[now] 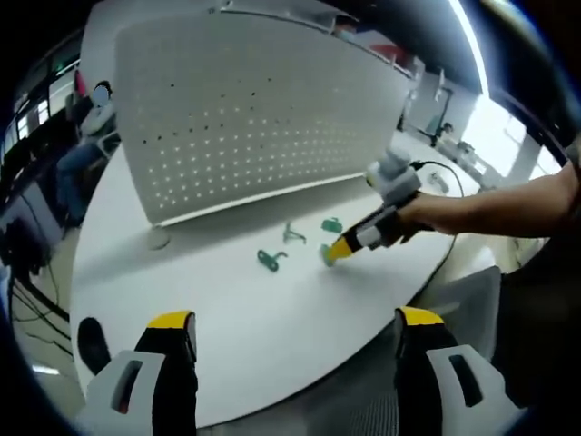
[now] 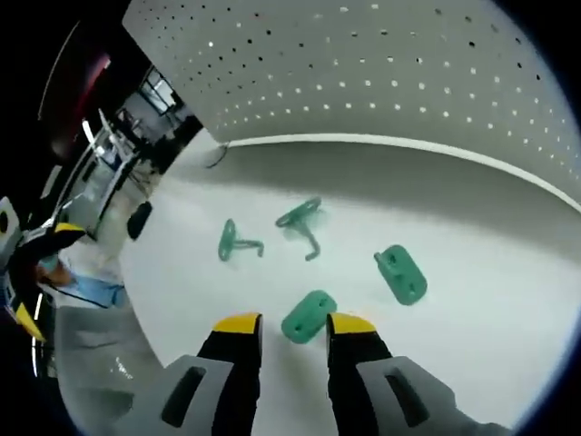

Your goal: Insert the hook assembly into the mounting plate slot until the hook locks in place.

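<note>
Several green parts lie on the white table (image 1: 227,318) in front of the pegboard (image 1: 254,109). Two are hooks (image 2: 238,243) (image 2: 304,222) and one is a mounting plate (image 2: 401,274). A second mounting plate (image 2: 307,316) lies between the narrowed fingertips of my right gripper (image 2: 294,323); it meets the right tip, with a small gap at the left one. In the left gripper view a hand holds the right gripper (image 1: 338,248) low at that plate (image 1: 325,255), near a hook (image 1: 270,260). My left gripper (image 1: 295,320) stands wide open near the table's front edge, holding nothing.
The white pegboard (image 2: 381,73) stands upright along the back of the table. A dark round object (image 1: 91,341) sits at the table's left edge, and a cable (image 1: 445,173) runs at the far right. A person (image 1: 91,118) sits beyond the left end.
</note>
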